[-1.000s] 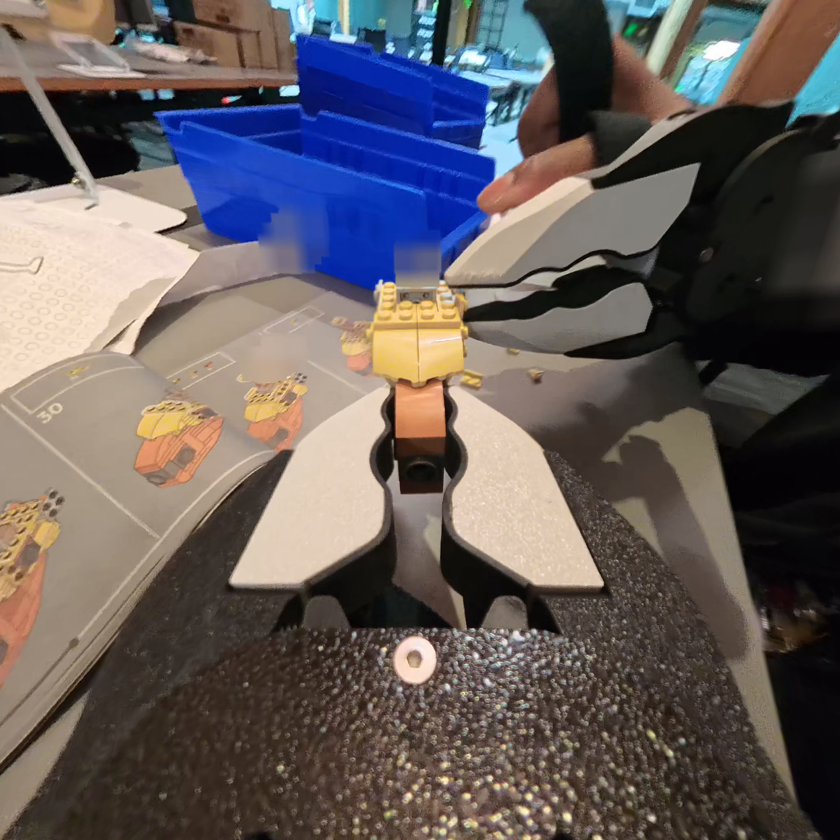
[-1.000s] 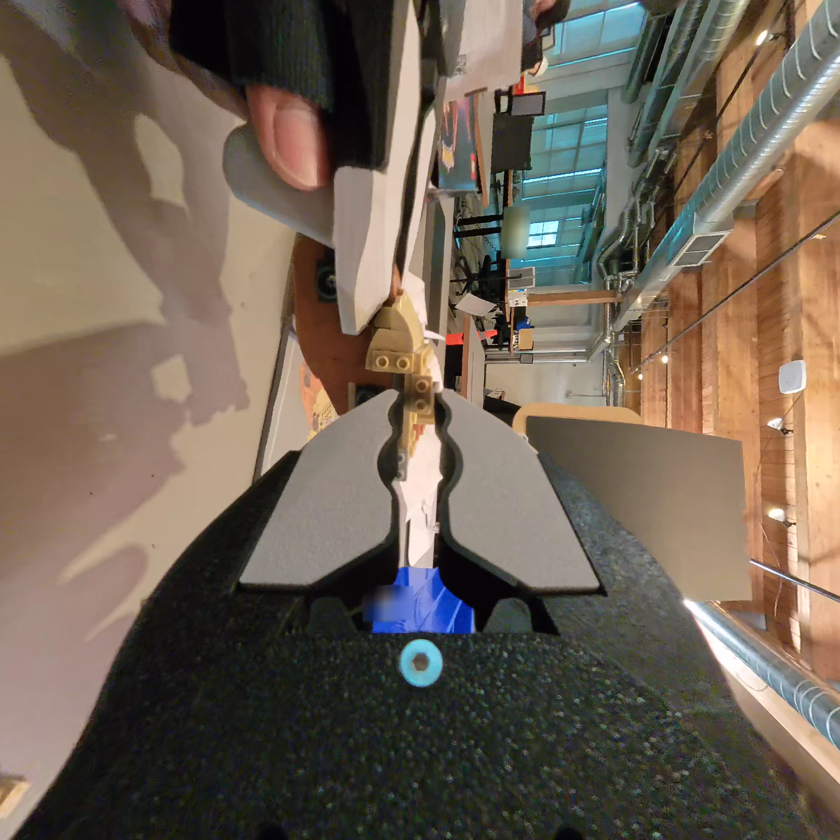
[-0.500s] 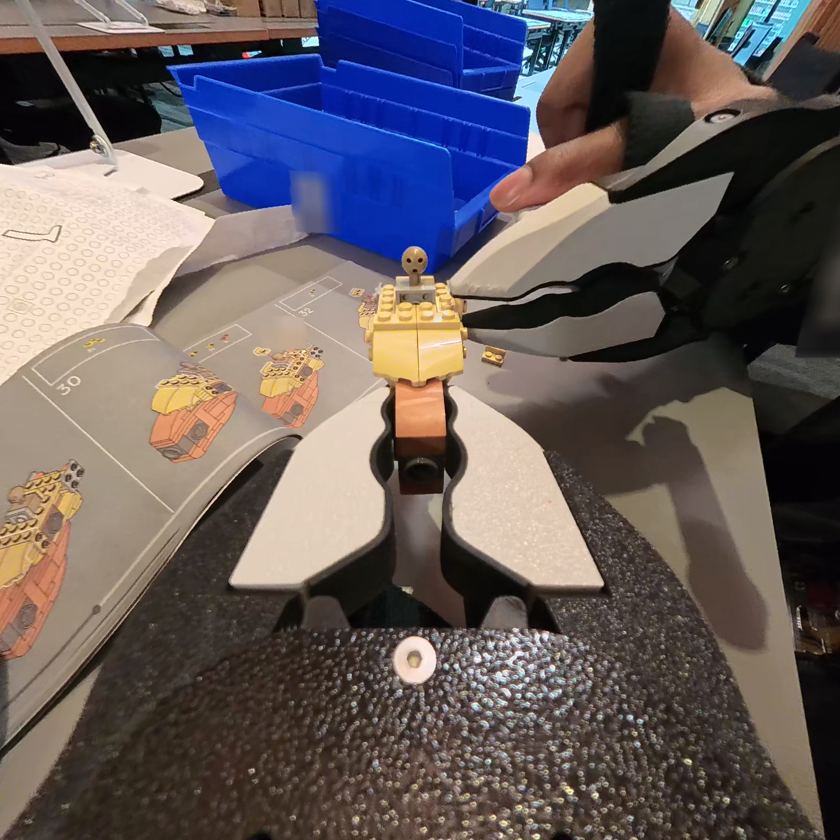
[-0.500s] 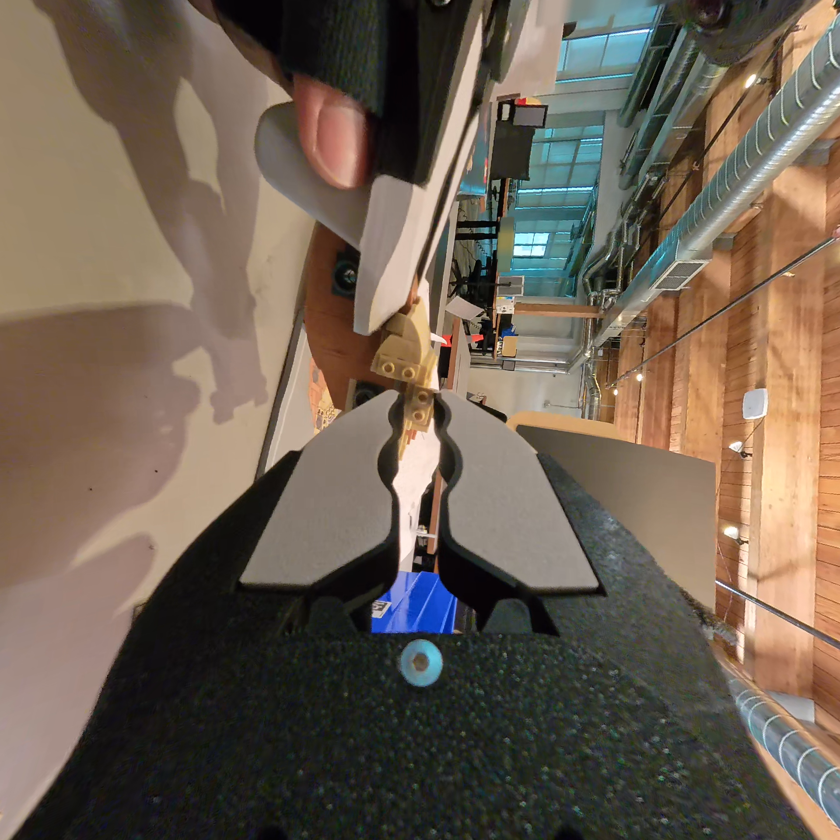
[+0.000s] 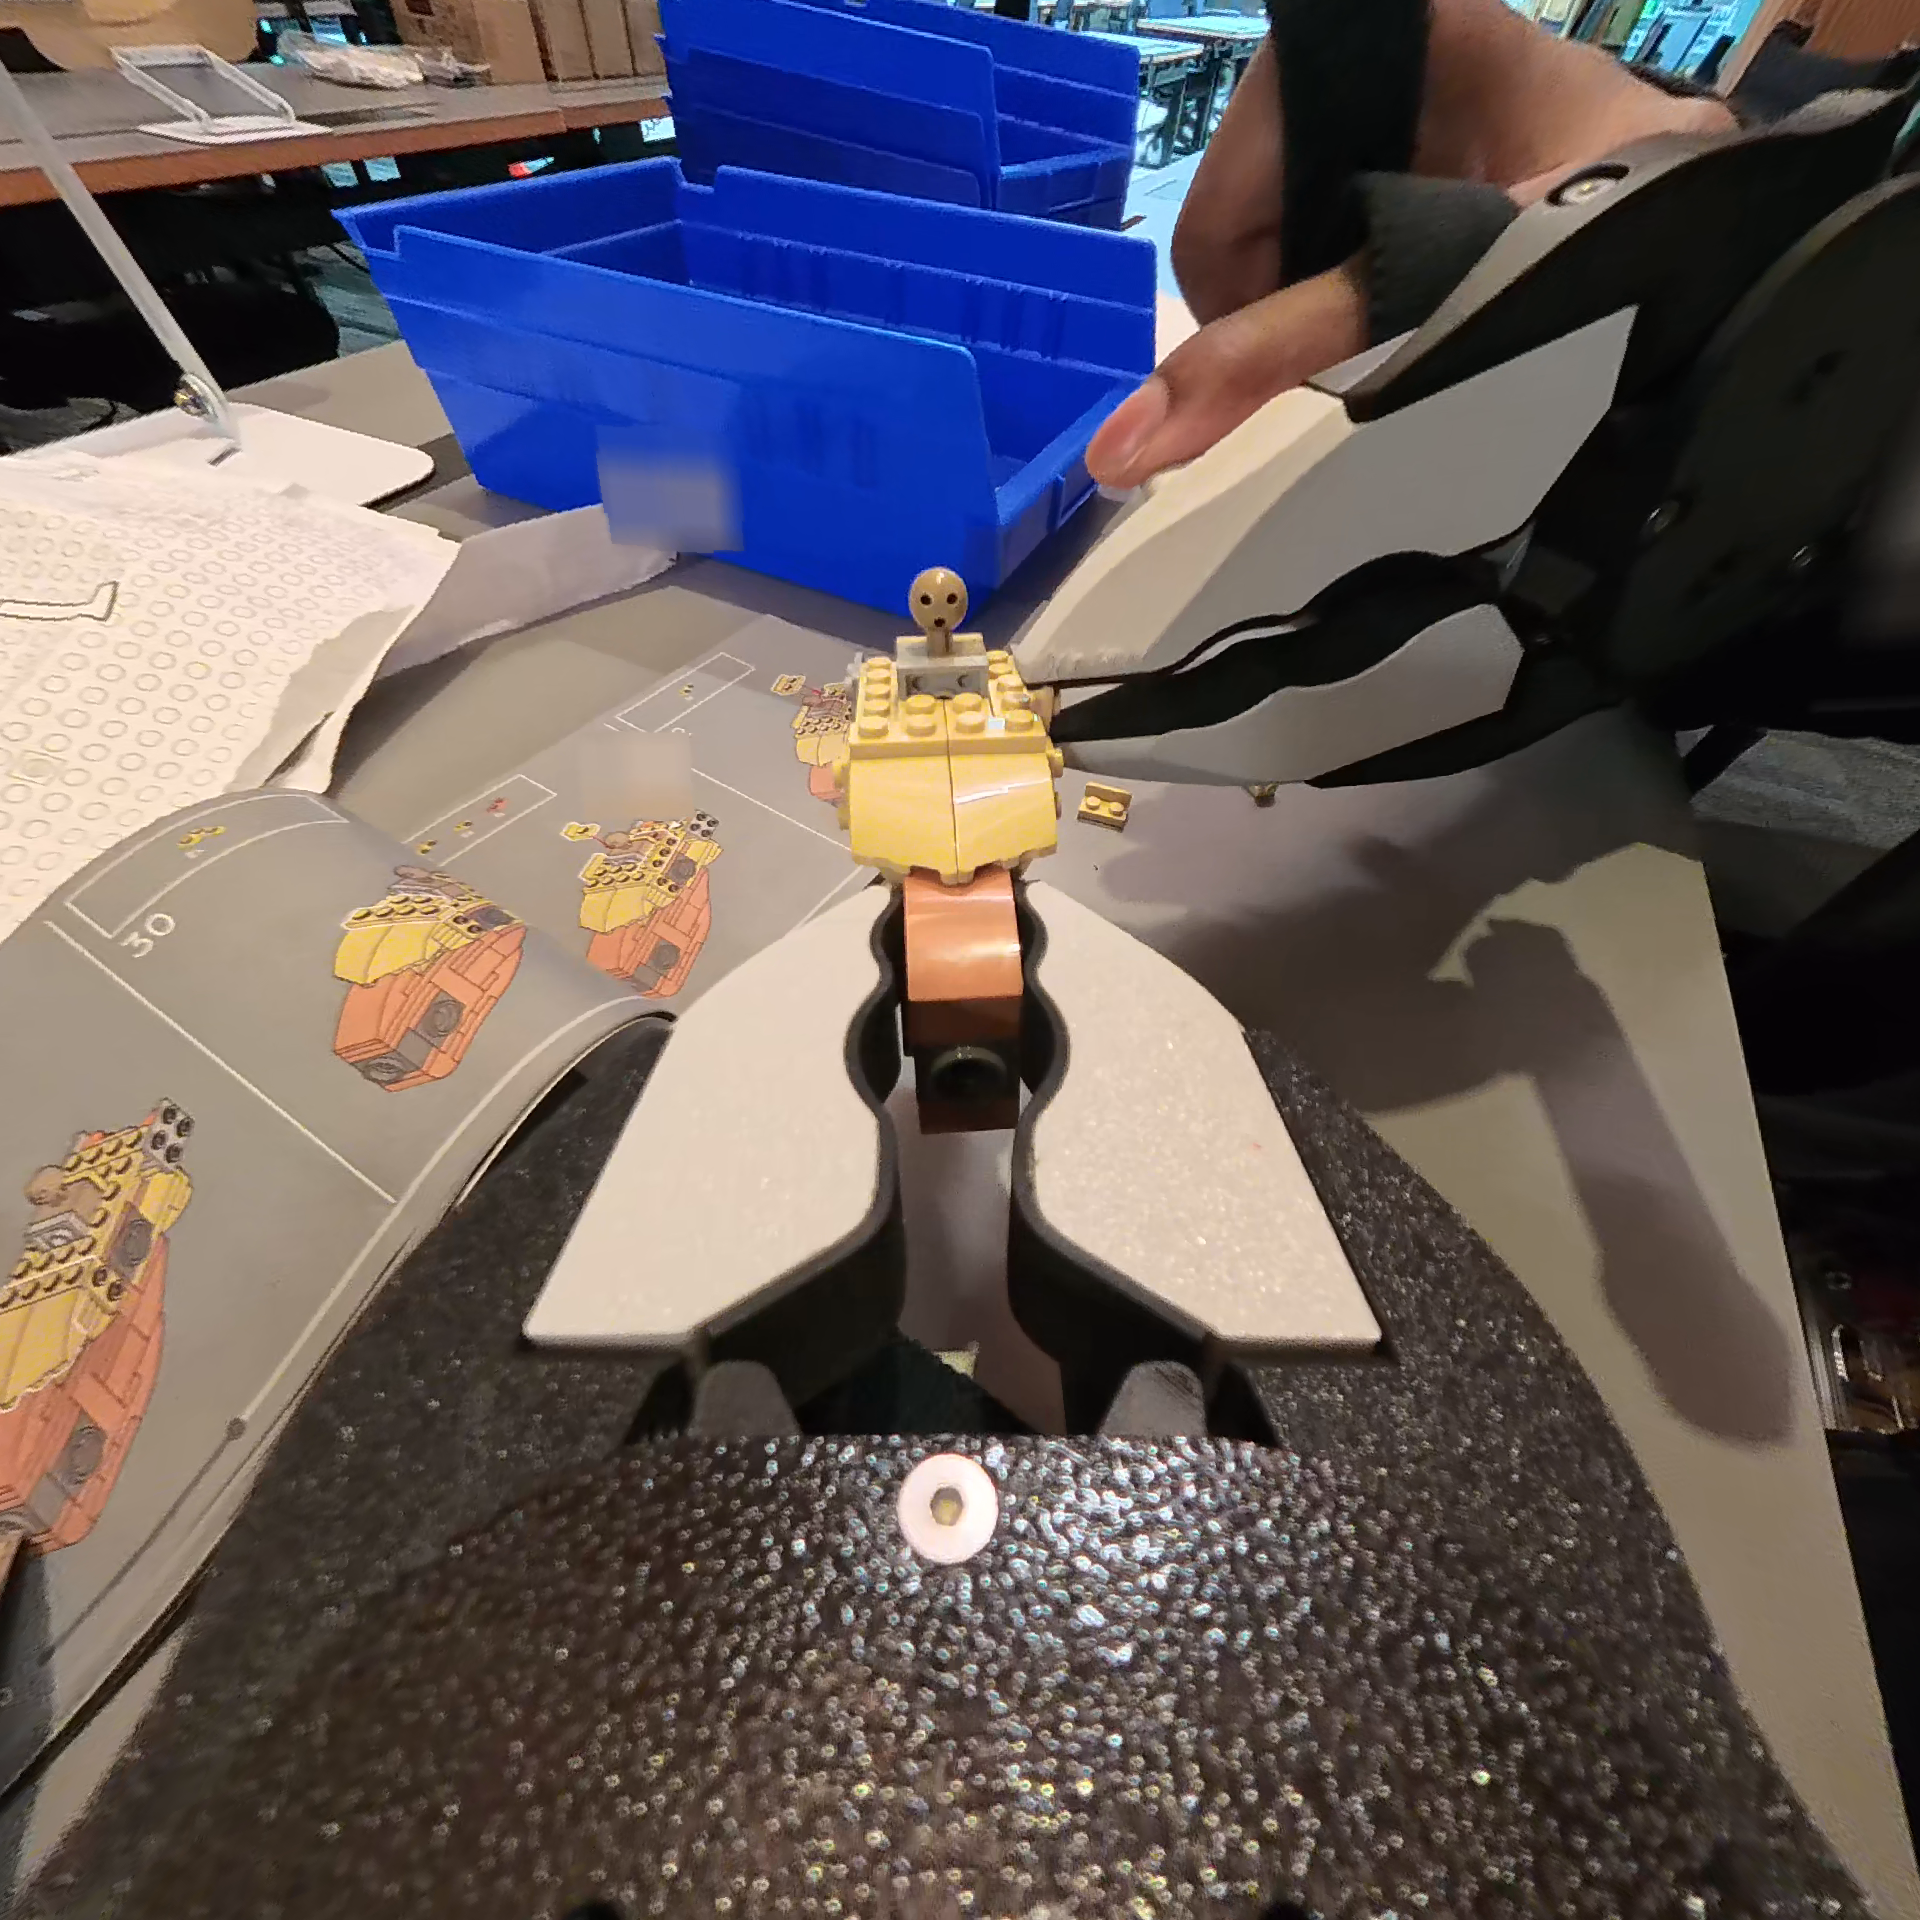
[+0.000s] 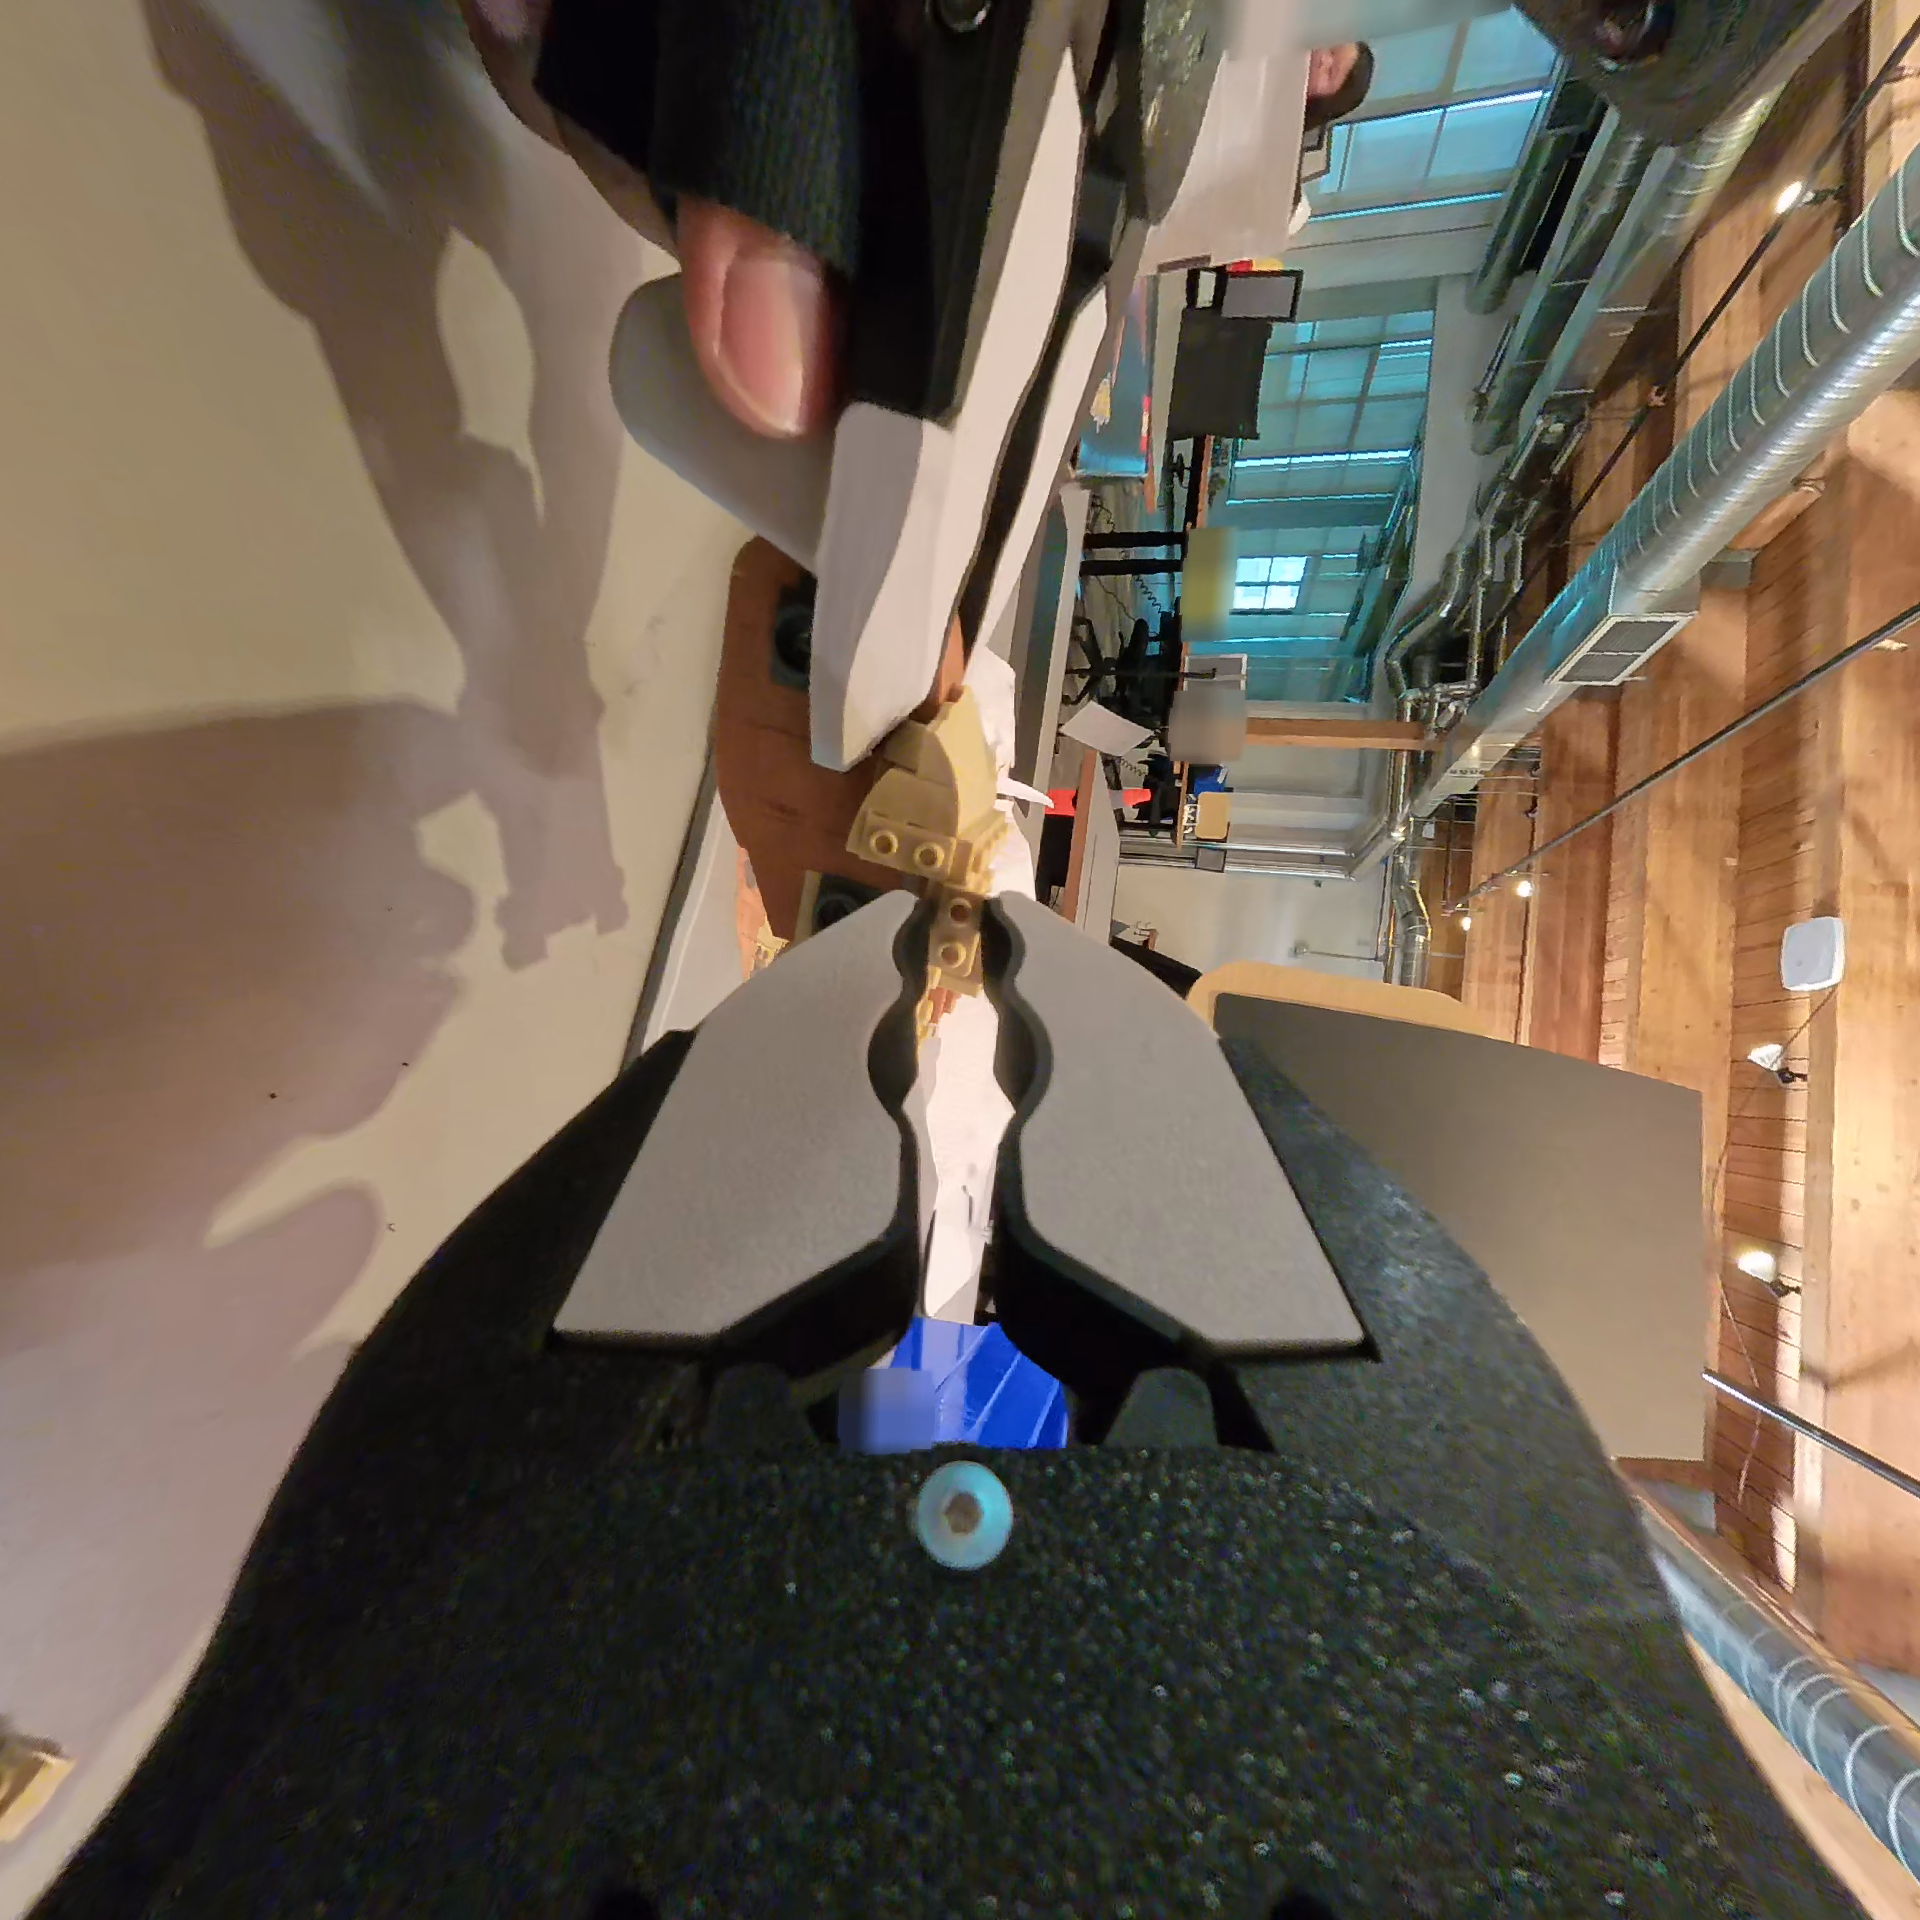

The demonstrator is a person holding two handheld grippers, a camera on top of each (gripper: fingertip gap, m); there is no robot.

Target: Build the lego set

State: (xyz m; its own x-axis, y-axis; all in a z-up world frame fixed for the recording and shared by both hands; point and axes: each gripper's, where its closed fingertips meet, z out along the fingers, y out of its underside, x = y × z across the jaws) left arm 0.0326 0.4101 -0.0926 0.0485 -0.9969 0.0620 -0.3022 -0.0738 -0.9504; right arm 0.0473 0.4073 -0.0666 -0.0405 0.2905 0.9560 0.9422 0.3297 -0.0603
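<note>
Since a second ago the right gripper (image 5: 1049, 701) has edged in until its tips meet the right flank of the lego model (image 5: 951, 774), and the left wrist view now looks down more steeply, so the tan ball-headed piece (image 5: 938, 603) on top stands clear. The left gripper (image 5: 961, 935) is clenched on the model's brown lower block (image 5: 961, 982), which sits between its jaws while the tan studded upper part juts past the tips, off the table (image 5: 1299, 914). In the right wrist view the right gripper (image 6: 951, 935) has its jaws nearly closed, pinching a small tan studded plate (image 6: 954, 951) pressed against the model's side. A loose tan plate (image 5: 1103, 805) lies on the table just beside the model. The open instruction booklet (image 5: 312, 987) lies left, blue bins (image 5: 727, 353) behind.
</note>
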